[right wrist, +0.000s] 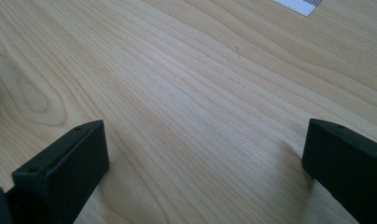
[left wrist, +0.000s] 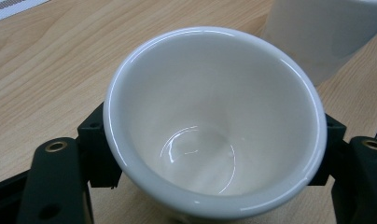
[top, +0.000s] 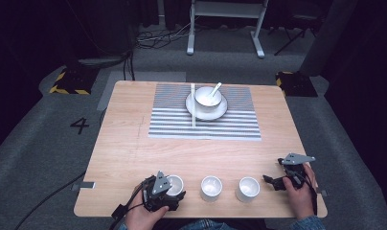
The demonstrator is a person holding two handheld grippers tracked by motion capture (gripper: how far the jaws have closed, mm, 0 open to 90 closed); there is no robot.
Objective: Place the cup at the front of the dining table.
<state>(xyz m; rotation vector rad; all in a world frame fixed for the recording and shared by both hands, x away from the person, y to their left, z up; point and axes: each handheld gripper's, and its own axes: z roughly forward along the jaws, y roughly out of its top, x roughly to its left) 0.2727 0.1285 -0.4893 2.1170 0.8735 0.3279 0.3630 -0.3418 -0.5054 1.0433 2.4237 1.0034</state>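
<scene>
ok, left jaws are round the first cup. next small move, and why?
Probably lift the left cup straight up. The left gripper has a jaw against each side of it, and the middle cup stands close beside it, so sliding sideways risks a knock. The right gripper is open over bare table.

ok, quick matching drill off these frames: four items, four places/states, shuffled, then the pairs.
Items
1. left gripper
2. right gripper
3. spoon
4. chopsticks

Places/states
A. lying on the striped mat, left of the plate
B. jaws apart over bare table
C. resting in the bowl
D. jaws on either side of the leftmost cup

Pairs: 1-D, 2-B, 3-C, 4-A
</scene>
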